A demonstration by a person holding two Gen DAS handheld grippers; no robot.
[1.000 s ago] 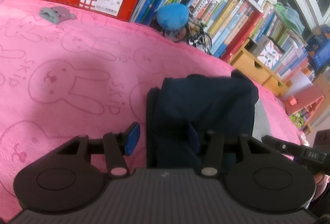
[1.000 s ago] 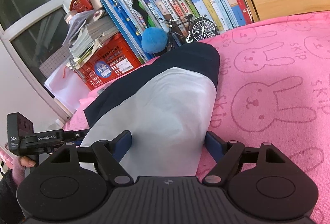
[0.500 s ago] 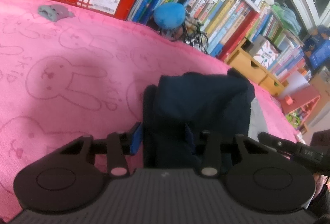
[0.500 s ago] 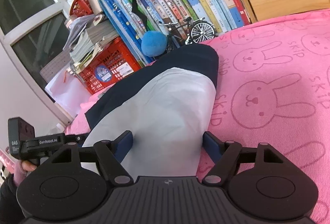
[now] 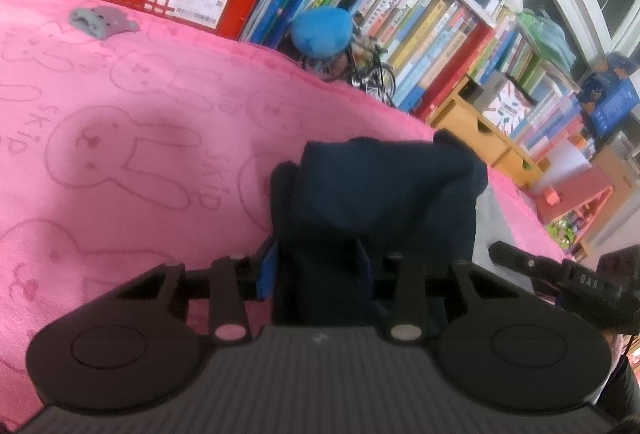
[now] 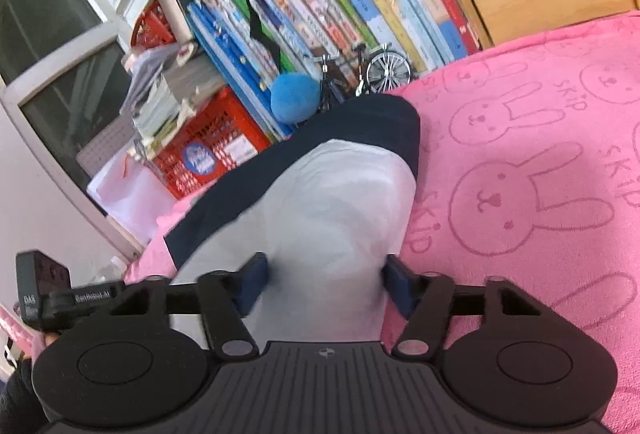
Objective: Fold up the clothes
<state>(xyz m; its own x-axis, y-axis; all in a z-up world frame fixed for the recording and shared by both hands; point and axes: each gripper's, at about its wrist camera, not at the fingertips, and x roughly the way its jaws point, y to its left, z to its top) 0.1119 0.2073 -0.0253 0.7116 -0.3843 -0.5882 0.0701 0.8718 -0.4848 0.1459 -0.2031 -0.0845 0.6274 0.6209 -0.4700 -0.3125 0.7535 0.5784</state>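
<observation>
The left claw (image 5: 316, 274) is clenched on the near navy end of the navy-and-white cloth garment (image 6: 320, 202); the right claw (image 6: 322, 280) straddles its white end, released. The garment lies in a narrow strip on the pink bunny-print blanket (image 6: 540, 162), likely folded lengthwise, crosswise folds remaining.

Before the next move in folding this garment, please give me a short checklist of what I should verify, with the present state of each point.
1. Left gripper shut on the navy part of the garment: ok, pads press the cloth.
2. Right gripper grips the white part: not ok, pads sit wide on either side of it.
3. Garment lies fully on the pink blanket: cannot tell, near edge hidden.
4. Toy bicycle apart from the cloth: cannot tell, very close behind the navy edge.
5. Grey scrap out of the way: ok, far off.
</observation>
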